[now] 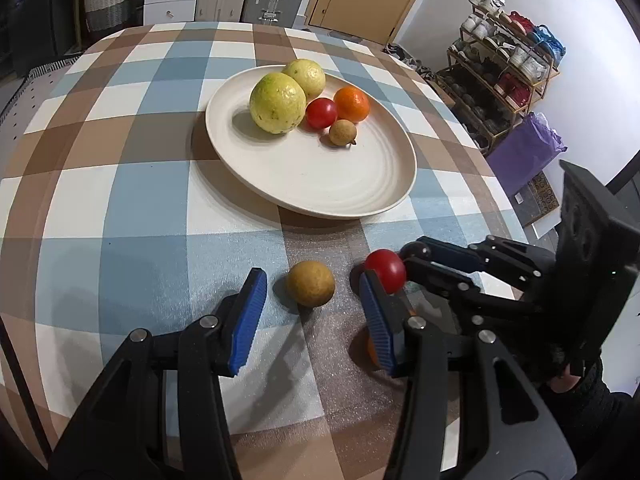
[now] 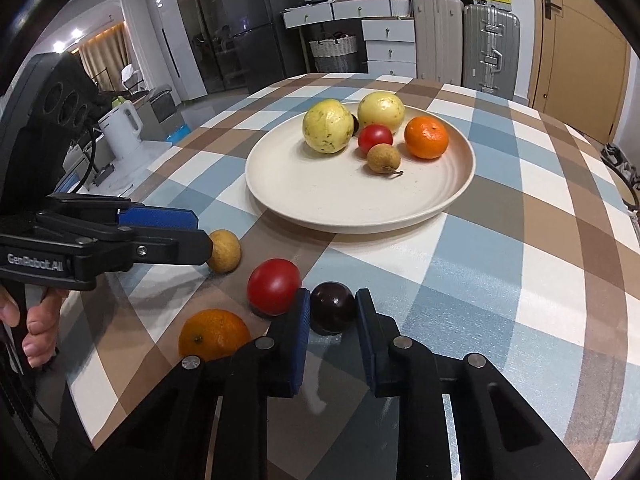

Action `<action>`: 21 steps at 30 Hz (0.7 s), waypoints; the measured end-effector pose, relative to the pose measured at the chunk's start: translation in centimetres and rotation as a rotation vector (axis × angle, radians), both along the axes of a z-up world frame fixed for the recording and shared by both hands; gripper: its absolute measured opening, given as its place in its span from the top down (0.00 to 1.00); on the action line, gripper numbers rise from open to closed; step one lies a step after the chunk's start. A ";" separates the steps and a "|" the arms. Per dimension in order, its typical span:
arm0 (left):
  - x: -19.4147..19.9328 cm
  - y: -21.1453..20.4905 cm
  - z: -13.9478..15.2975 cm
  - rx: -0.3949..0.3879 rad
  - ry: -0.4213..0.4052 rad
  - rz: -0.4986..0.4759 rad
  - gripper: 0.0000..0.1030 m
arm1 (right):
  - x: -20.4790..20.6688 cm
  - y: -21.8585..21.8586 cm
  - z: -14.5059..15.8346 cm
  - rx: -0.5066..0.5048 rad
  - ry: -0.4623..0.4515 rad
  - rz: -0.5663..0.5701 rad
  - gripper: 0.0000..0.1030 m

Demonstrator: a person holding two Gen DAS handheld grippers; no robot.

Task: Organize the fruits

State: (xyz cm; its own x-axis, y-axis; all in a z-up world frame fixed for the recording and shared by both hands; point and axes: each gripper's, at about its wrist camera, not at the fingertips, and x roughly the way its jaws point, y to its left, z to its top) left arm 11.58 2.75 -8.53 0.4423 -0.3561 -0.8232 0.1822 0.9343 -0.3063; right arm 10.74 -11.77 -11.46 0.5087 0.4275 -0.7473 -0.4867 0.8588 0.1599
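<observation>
I am looking at the checked tablecloth (image 1: 132, 200) filling both views, and on it the cream plate (image 1: 340, 184) is sitting at the centre of the left wrist frame, already carrying two yellow-green fruits (image 1: 278, 102), a tangerine (image 1: 351, 103), a tomato (image 1: 321, 113) and a small longan (image 1: 342, 132). Lower in the right wrist frame four loose fruits are waiting on the cloth: an orange (image 2: 214, 334) at lower left, a red tomato (image 2: 274, 286) just above it, a brown longan (image 2: 225, 256) further left, and a dark plum (image 2: 332, 312) at lower centre. I am holding the right gripper (image 2: 333, 328) clamped on that plum, blue pads pressing both sides. The left gripper (image 1: 310, 308) is standing apart around the brown longan, pads not touching it. My worry is the plum: it is round and glossy, and it is sitting near the pad tips, so it may be squirting forward on the lift and knocking the red tomato just beside it. The loose longan could also be rolling away if one left pad nudges it first.
</observation>
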 end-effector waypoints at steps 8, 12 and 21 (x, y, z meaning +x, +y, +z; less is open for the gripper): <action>1.3 -0.4 -1.1 0.014 0.030 0.018 0.56 | -0.5 -1.3 0.9 0.040 -0.021 -0.033 0.78; 1.3 -0.9 -1.2 0.025 0.031 0.000 0.56 | -0.6 -1.9 1.3 0.058 -0.026 -0.047 0.78; 0.7 -1.0 -1.5 -0.020 0.037 -0.051 0.76 | -1.1 -2.4 1.8 0.078 -0.041 -0.050 0.78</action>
State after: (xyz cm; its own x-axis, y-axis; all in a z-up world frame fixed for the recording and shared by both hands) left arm 12.26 1.71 -10.04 0.3927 -0.3940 -0.8310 0.2173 0.9178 -0.3324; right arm 9.67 -14.13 -9.62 0.5603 0.4573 -0.6906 -0.4513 0.8677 0.2085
